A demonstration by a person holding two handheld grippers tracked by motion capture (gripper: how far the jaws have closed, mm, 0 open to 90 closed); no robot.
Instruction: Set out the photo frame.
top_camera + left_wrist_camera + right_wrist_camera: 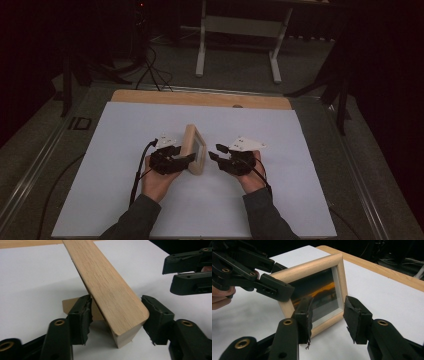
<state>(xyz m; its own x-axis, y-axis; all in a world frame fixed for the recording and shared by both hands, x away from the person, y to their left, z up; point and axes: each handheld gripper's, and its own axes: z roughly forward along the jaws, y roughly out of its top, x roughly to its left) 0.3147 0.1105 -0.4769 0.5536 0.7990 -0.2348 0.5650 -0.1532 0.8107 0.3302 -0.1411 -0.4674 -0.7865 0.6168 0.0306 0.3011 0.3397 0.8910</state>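
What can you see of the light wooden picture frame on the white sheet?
The light wooden picture frame is small and roughly square, with pale unfinished-looking wood around a dark reflective pane and a white inner border. It stands on edge, leaning back on a rear prop, mid-sheet on the white table cover. The left gripper straddles a lower corner; contact is unclear. The right gripper sits open before the pane, apart.

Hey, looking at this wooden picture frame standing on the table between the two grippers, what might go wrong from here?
1. The wooden picture frame stands upright on the white sheet, so a nudge from the left gripper, whose pads straddle its edge, may tip it.
2. The right gripper hangs open near the glass; it may scratch it.
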